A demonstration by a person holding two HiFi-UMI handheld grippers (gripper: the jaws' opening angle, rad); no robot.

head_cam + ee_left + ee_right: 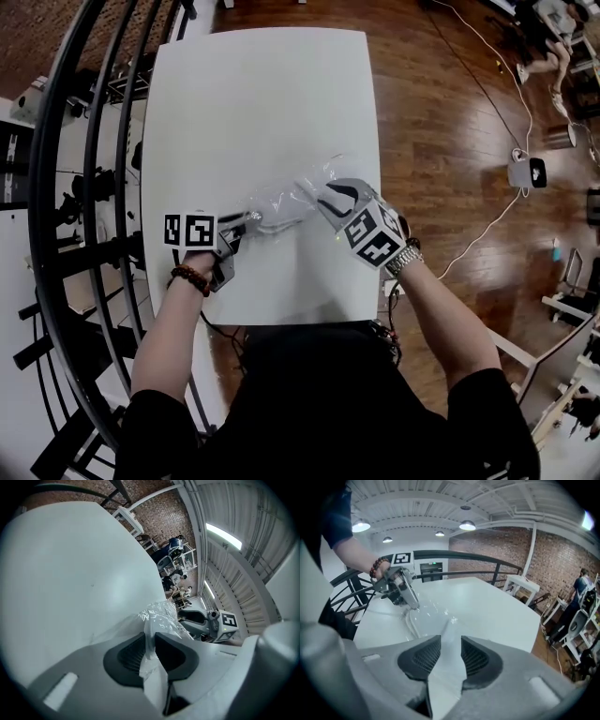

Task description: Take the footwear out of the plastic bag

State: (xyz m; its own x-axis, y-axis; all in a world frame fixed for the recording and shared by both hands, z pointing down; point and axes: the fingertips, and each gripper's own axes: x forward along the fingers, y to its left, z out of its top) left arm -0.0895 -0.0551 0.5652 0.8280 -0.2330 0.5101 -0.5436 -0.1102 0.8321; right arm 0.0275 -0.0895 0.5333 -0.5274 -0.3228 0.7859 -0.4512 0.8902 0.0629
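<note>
A clear plastic bag (281,202) lies crumpled on the white table (262,94), stretched between my two grippers. Inside it I make out a pale, strap-like shape (410,621), probably the footwear, though it is not sharp. My left gripper (246,223) holds the bag's left end, and in the left gripper view its jaws (150,638) stand close together with the film (161,616) pinched between the pads. My right gripper (315,193) is at the bag's right end. Its jaws (451,641) stand apart, and a fold of film (449,667) lies loose in the gap.
A black curved railing (84,187) runs close along the table's left side. Wooden floor (441,141) lies to the right, with a small white device (527,172) and a cable on it. The table's near edge (281,322) is right at my body.
</note>
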